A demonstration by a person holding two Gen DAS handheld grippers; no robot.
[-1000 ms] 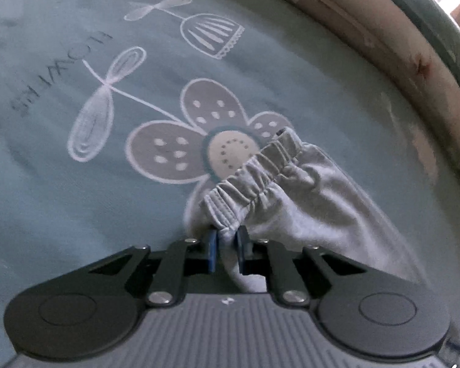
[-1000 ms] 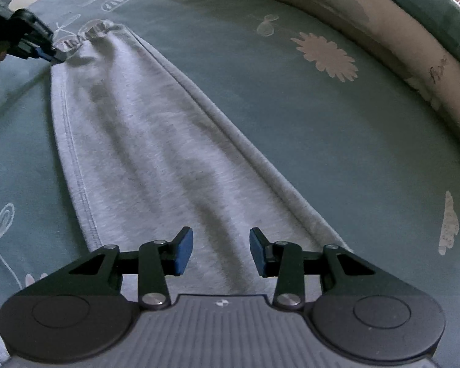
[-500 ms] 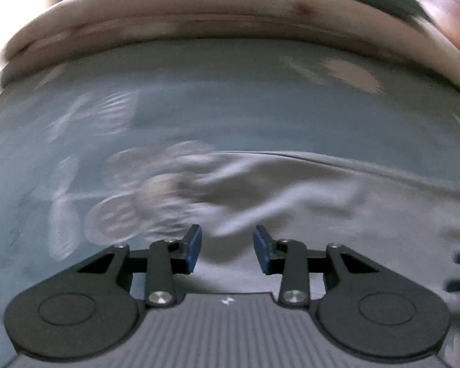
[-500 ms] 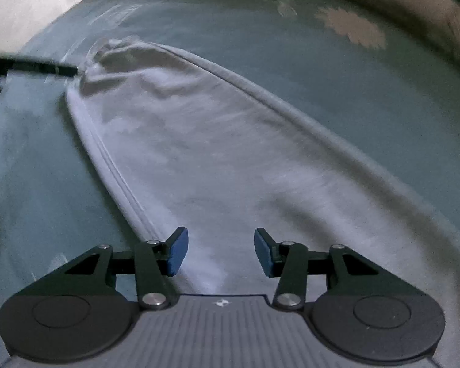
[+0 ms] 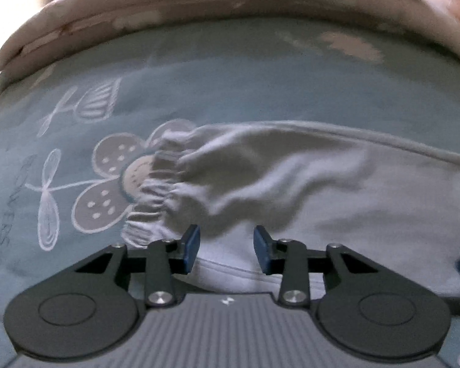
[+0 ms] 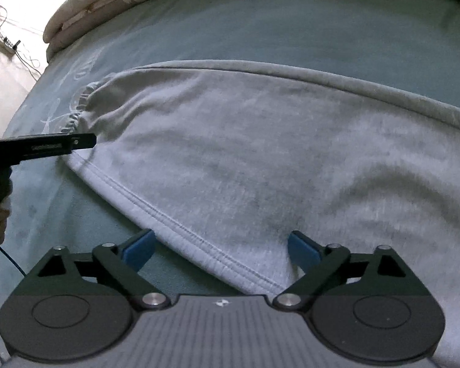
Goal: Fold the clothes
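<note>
1. While the grey trousers (image 6: 260, 153) are lying flat along the teal bedspread (image 6: 260, 30), both claws are hanging released, gripping nothing.
2. The left gripper (image 5: 226, 247) is hovering just beside the gathered cuff (image 5: 159, 190), pads apart over the cloth.
3. The right gripper (image 6: 220, 247) is gaping wide, straddling the stitched seam (image 6: 184, 224) further along the leg; the left tool is showing at the cuff end in this view.
4. Judgement: the garment is looking stretched long, not yet doubled end to end; this is fitting either a smoothing pause or a regrasp between folds.
5. Any coming grasp is calling for pinching all layers at an edge, so they are lifting together.
</note>
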